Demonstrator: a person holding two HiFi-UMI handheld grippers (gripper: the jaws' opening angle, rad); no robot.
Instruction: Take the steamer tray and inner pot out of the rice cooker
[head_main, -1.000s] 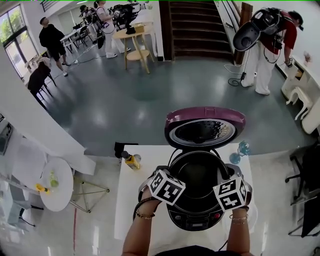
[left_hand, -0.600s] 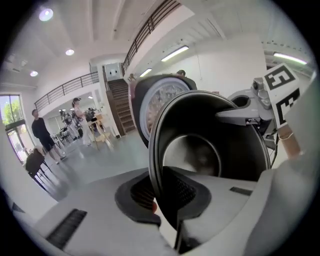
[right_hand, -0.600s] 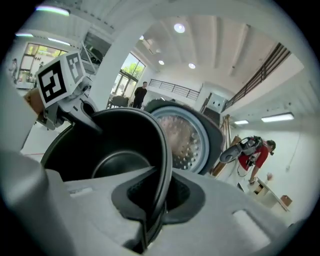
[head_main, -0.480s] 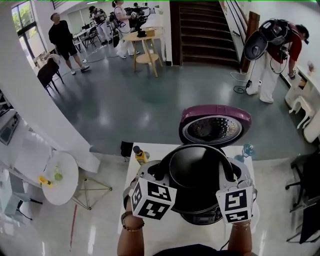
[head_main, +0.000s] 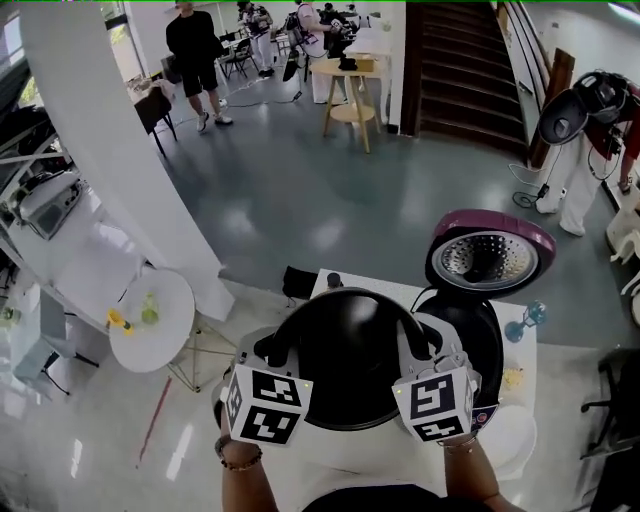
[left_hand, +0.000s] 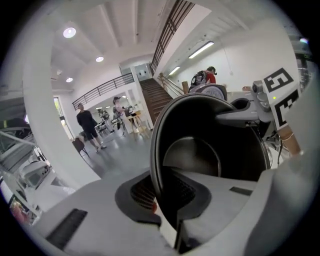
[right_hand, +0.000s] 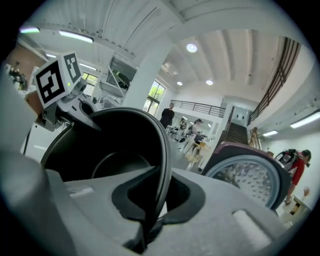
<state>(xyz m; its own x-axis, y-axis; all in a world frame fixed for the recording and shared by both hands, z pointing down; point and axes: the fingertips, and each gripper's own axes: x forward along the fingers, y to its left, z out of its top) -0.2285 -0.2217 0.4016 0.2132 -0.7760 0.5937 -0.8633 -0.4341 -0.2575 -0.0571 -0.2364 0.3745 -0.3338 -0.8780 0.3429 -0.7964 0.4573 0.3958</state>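
Inner pot (head_main: 345, 375), left claw (head_main: 268, 348) and right claw (head_main: 430, 345) each clamped on its rim; open-lidded rice cooker (head_main: 482, 335) just beside.

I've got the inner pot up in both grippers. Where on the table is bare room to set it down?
Bare table shows along the near edge, left of the rice cooker, under the lifted inner pot; the pot hides the rest. Crowded on the right: cooker, blue glass.

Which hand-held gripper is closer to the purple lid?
The right. The right hand-held gripper clamps the inner pot at the rim nearest the purple lid; the left hand-held gripper clamps the far rim.
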